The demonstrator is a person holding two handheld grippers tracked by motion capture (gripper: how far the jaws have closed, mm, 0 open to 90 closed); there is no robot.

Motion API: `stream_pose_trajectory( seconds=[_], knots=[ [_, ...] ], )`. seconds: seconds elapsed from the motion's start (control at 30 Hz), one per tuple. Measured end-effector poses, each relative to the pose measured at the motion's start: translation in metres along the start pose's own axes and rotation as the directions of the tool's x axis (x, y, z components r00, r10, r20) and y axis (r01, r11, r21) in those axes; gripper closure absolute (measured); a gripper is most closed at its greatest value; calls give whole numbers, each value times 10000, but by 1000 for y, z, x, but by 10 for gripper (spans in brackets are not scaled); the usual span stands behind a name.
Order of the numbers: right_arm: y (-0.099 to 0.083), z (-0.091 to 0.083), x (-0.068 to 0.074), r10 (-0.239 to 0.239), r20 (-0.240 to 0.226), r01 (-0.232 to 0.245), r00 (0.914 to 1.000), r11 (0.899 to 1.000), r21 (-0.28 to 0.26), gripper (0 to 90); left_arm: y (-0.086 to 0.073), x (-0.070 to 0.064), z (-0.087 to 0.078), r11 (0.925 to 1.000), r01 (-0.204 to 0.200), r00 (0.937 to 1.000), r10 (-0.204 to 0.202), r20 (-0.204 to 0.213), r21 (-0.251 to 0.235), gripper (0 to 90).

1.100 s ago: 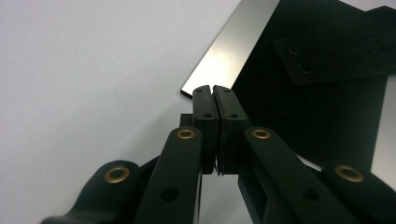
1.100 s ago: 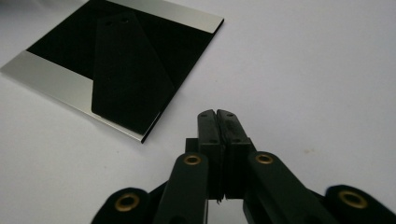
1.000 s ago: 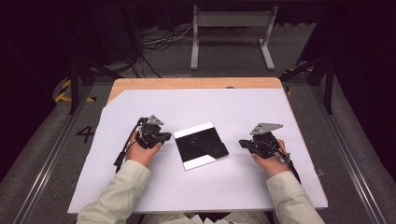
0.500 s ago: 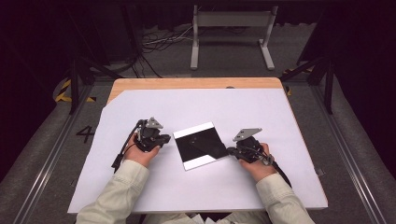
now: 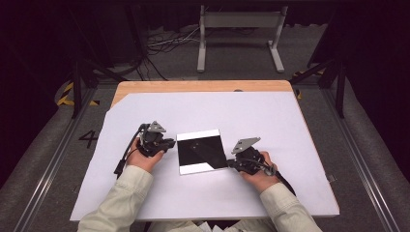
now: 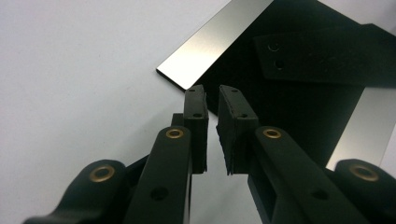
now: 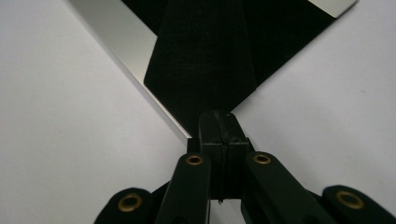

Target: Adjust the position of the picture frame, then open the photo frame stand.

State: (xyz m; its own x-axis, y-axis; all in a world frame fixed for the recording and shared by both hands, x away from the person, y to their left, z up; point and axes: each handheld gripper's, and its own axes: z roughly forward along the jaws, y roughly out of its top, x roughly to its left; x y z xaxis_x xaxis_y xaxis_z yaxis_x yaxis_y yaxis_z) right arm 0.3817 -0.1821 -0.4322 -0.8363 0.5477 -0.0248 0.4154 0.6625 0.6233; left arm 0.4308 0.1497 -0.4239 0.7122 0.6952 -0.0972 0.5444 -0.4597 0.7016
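I see a white sheet (image 5: 290,125) over the table (image 5: 203,86), w/ a shiny black plate (image 5: 200,151) lying flat mid-sheet. My right gripper (image 5: 234,165) sits at the plate's near-right corner, jaws pressed together. Left gripper (image 6: 212,100) is just left of the plate, jaws a bit apart, holding nothing.
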Motion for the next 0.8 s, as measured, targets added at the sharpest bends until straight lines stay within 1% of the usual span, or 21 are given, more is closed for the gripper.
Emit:
stream_pose_trajectory(
  seconds=[0.1,0.27,0.3,0.37,0.47,0.53,0.6,0.63,0.67,0.8],
  knots=[
    [2,2,5,-137,-218,135,9997,9999,-80,900,-1,-1,-3,10000,-78,10000,78,-5,-57,815],
    [1,1,3,-131,-402,120,9991,9996,-262,900,-3,-3,-9,9997,-206,9998,206,45,-157,806],
    [1,-2,3,-123,-375,106,9992,9989,-464,900,-5,-3,-12,9995,-272,9996,273,48,-184,803],
    [2,-9,1,-246,-305,222,9992,9970,-744,900,-7,-3,-16,9987,-436,9990,439,91,-245,795],
    [2,-22,-1,-390,-336,349,9987,9930,-1126,900,-11,-4,-22,9974,-647,9978,652,144,-312,775],
    [2,-30,-3,-491,-396,433,9980,9896,-1374,900,-14,-5,-27,9956,-871,9960,877,155,-333,761],
    [0,-40,-7,-545,-422,469,9976,9855,-1628,899,-16,-6,-30,9951,-929,9955,934,132,-352,744],
    [0,-43,-9,-525,-443,444,9976,9851,-1661,899,-19,-5,-34,9950,-928,9955,934,143,-366,741],
    [0,-43,-9,-525,-443,444,9976,9851,-1661,899,-19,-5,-34,9950,-928,9955,934,143,-366,739],
    [-2,-52,-12,-575,-460,487,9973,9838,-1725,899,-22,-3,-39,9948,-913,9956,921,156,-456,731]
  ],
)
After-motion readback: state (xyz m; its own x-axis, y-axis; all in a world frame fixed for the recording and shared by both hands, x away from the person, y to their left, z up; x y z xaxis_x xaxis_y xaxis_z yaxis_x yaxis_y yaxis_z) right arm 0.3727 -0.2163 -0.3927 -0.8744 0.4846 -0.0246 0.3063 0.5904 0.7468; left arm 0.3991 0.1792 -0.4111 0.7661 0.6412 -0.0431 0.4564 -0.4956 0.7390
